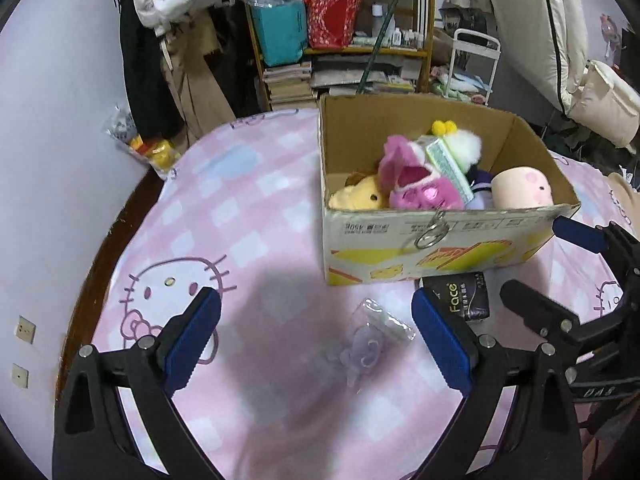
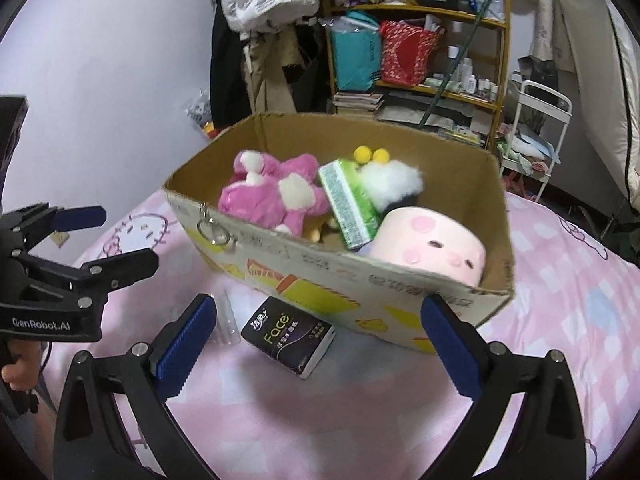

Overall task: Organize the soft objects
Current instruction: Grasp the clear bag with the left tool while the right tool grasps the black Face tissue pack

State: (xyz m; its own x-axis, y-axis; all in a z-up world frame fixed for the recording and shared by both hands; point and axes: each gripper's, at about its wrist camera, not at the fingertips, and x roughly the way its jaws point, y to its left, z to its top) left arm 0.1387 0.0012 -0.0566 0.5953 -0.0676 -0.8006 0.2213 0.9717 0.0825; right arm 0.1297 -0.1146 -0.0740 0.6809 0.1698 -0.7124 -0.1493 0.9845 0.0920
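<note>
Right wrist view had the right gripper (image 2: 318, 334) wide open and empty like the left gripper (image 1: 316, 334), with the tissue pack (image 2: 289, 336) at 12 o'clock probably next for the box (image 2: 360, 280).

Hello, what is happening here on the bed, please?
A person holds two grippers over a pink bed sheet and is putting soft things into a cardboard box. The box already holds a pink plush, a pale round plush and a green tissue pack. A black tissue pack and a small bagged purple toy lie outside. The left gripper and right gripper are open and empty.
</note>
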